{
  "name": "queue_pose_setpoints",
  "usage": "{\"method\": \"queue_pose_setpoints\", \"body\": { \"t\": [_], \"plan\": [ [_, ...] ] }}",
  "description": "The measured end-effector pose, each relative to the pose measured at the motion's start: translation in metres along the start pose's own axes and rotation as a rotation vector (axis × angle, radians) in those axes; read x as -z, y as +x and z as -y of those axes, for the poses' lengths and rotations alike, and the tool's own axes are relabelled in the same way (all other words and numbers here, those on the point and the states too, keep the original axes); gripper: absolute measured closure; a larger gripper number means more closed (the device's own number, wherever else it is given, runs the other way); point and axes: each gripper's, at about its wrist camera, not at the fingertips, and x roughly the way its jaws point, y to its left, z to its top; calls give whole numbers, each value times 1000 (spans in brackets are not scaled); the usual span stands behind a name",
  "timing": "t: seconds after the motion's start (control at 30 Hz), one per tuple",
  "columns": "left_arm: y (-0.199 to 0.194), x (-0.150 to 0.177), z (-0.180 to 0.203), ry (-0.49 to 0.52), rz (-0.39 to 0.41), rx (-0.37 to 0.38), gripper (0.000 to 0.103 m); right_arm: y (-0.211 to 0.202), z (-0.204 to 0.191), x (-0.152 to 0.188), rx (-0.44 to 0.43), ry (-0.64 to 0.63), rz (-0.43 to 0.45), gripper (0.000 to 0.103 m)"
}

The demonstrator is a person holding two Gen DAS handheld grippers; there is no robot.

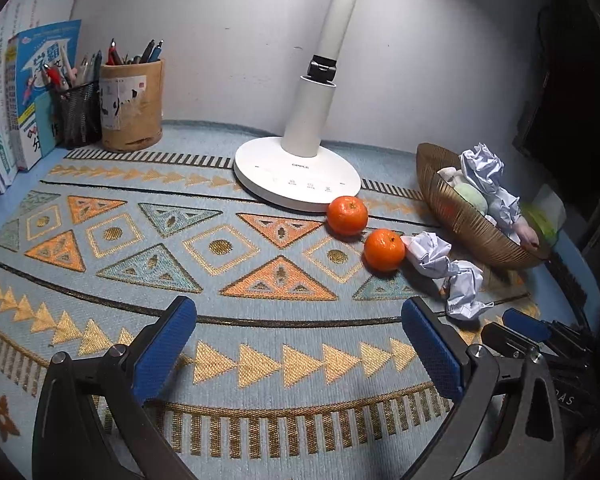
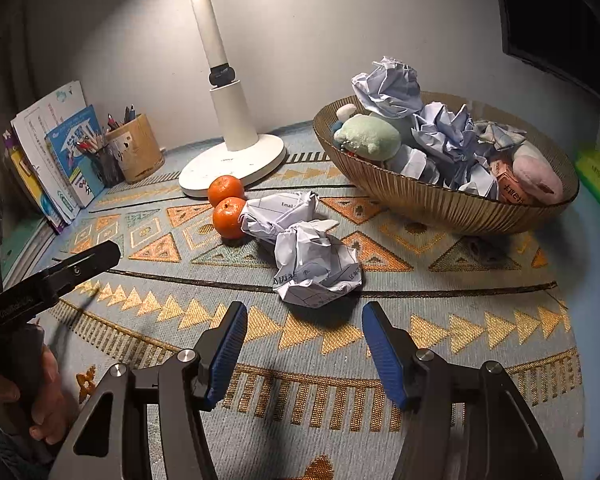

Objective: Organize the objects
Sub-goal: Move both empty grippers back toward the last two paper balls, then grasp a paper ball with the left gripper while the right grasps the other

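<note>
While the right gripper [image 2: 304,344] hung with jaws apart and empty just short of the crumpled paper [image 2: 316,264], the left gripper [image 1: 298,344] gaped too, over bare cloth. Beyond the paper, two oranges [image 2: 229,217] lay touching it, beside the full bowl [image 2: 440,204]. A careless grab might nudge them rolling.

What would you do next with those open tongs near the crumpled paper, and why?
Probably ease the right tongs forward and down around the paper ball. They stand open, empty and aimed at it, just short. The paper lies loose on the mat beside an orange, while the bowl already holds similar paper.
</note>
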Motion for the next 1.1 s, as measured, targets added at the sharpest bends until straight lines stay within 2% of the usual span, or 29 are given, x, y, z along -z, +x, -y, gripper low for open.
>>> {"method": "queue_pose_setpoints", "body": {
  "t": [0.07,0.1,0.17,0.2,0.27,0.33,0.4,0.47,0.53,0.6,0.73,0.83,0.9,0.97,1.0,1.03,1.1],
  "plan": [
    [7,-4,4,5,-47,22,1,3,4,-3,-30,21,-30,42],
    [11,-9,5,-14,-66,62,1,7,8,-7,-63,45,-62,42],
    [15,-22,13,-38,-74,137,1,13,16,-16,-123,91,-112,42],
    [16,-29,20,-24,-64,161,1,16,17,-21,-127,95,-129,42],
    [26,-42,41,68,-68,199,1,24,13,-30,-108,49,-150,42],
    [38,-47,68,248,-92,247,1,29,10,-34,-93,16,-133,42],
    [47,-47,92,437,-99,236,1,39,9,-34,-91,2,-146,42],
    [57,-47,106,565,-115,231,1,45,10,-34,-76,-6,-138,42],
    [67,-48,111,625,-155,263,1,48,10,-33,-73,-22,-130,42],
    [76,-52,112,652,-192,292,1,49,11,-33,-64,-31,-129,47],
    [95,-55,121,718,-232,310,1,38,21,-28,-43,-23,-117,50],
    [108,-48,130,786,-276,314,9,21,39,-21,-49,13,-101,50],
    [117,-42,137,820,-296,311,24,11,51,-19,-44,32,-77,50],
    [123,-40,141,822,-309,307,33,5,57,-17,-46,38,-45,50],
    [124,-40,142,822,-303,308,44,5,60,-17,-62,51,-37,50],
    [124,-41,142,812,-307,315,49,6,62,-17,-71,63,-39,50],
    [120,-42,140,788,-291,333,51,6,63,-17,-63,65,-39,50]
  ]
}}
